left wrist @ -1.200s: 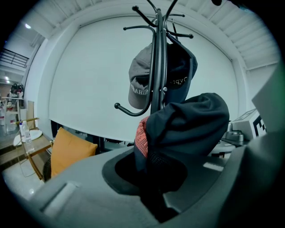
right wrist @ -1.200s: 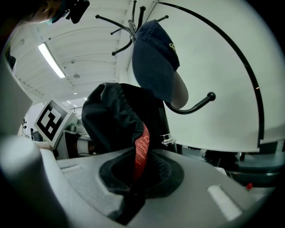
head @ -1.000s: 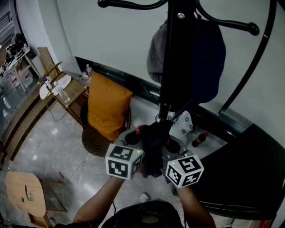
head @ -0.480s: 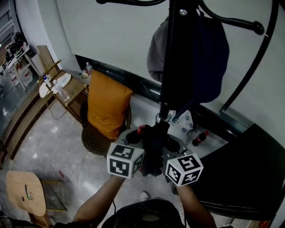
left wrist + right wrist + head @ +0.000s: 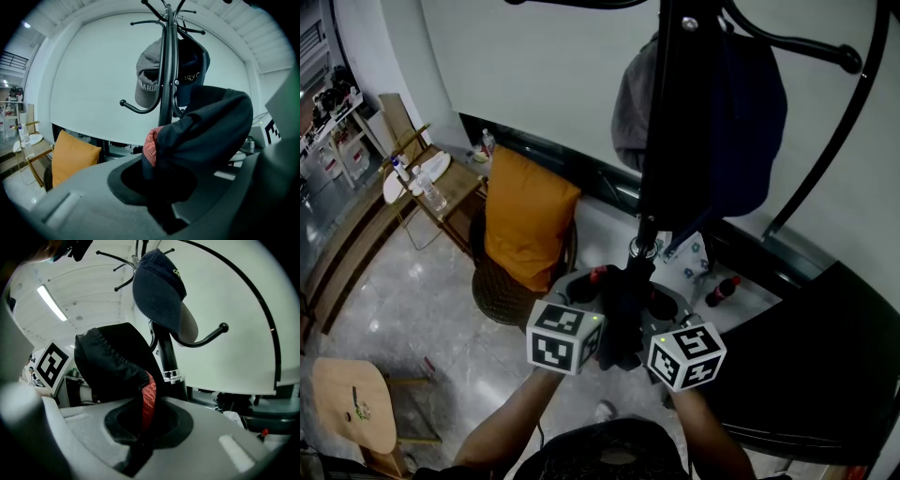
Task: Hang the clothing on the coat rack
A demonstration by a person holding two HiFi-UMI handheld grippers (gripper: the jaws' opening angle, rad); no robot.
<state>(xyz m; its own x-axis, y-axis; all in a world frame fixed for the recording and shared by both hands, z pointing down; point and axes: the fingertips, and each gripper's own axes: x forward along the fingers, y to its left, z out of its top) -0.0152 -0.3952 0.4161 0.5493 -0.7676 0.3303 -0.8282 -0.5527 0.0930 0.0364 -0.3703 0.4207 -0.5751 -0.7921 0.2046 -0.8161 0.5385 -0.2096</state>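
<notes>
A dark garment (image 5: 622, 314) with a red mesh lining is bunched between both grippers, just in front of the black coat rack pole (image 5: 661, 141). My left gripper (image 5: 586, 305) is shut on the garment (image 5: 201, 136), and its jaws are hidden under the cloth. My right gripper (image 5: 661, 319) is shut on the same garment (image 5: 117, 366), where a red strip (image 5: 148, 401) hangs into the jaw gap. A grey cap (image 5: 630, 108) and a navy cap (image 5: 750, 122) hang on the rack. A free curved hook (image 5: 206, 337) sticks out below the navy cap (image 5: 159, 291).
An orange cushion (image 5: 525, 220) leans on a wicker chair at the left. Behind it is a side table (image 5: 431, 183) with bottles. A round wooden stool (image 5: 354, 405) stands at lower left. A black surface (image 5: 825, 356) fills the right. A red-capped bottle (image 5: 719, 292) stands near the rack's foot.
Both grippers and the garment have stayed close to the pole and barely shifted. The view has drifted slightly down and right.
</notes>
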